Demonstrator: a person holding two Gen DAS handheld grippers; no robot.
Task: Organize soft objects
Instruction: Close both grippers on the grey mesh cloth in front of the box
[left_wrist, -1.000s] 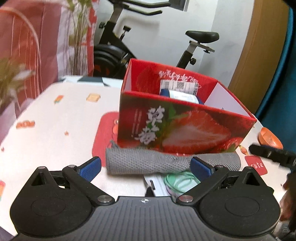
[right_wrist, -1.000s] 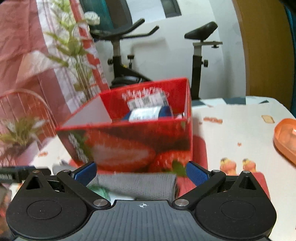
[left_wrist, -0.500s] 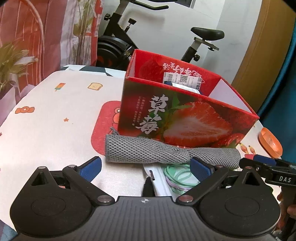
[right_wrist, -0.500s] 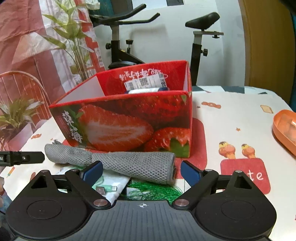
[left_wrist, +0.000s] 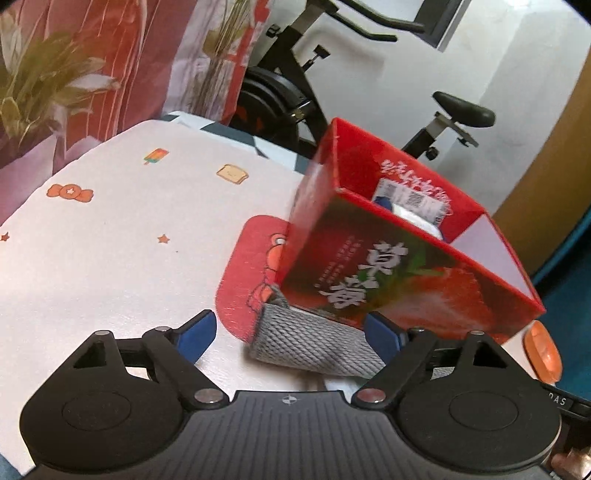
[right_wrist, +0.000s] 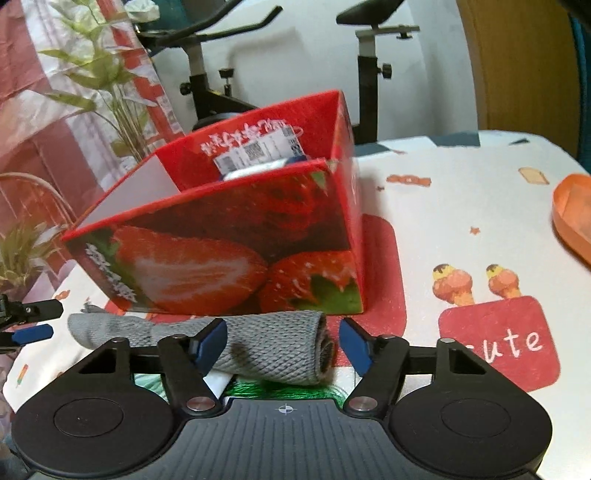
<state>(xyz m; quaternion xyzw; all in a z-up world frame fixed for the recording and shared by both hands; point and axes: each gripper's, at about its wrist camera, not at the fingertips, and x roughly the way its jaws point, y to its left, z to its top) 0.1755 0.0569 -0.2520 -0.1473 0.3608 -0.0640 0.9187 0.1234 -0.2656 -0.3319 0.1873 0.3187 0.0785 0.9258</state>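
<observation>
A rolled grey knitted cloth (left_wrist: 310, 341) lies on the table against the front of a red strawberry box (left_wrist: 402, 273). My left gripper (left_wrist: 290, 334) is open, its fingers either side of the roll's left end. My right gripper (right_wrist: 282, 345) is open around the roll's right end (right_wrist: 288, 350). The box (right_wrist: 229, 251) holds a blue and white packet (right_wrist: 258, 157). Green string or bands (right_wrist: 273, 389) lie under the roll.
An orange dish (right_wrist: 574, 214) sits at the table's right edge. A white card (right_wrist: 216, 382) lies beside the green bands. An exercise bike (left_wrist: 295, 92) and plants (right_wrist: 99, 92) stand behind the table. The left gripper's tip (right_wrist: 31, 321) shows at far left.
Both grippers have moved closer to the grey roll and now straddle its two ends. The left view has swung left and tilted. The right jaws have narrowed a little.
</observation>
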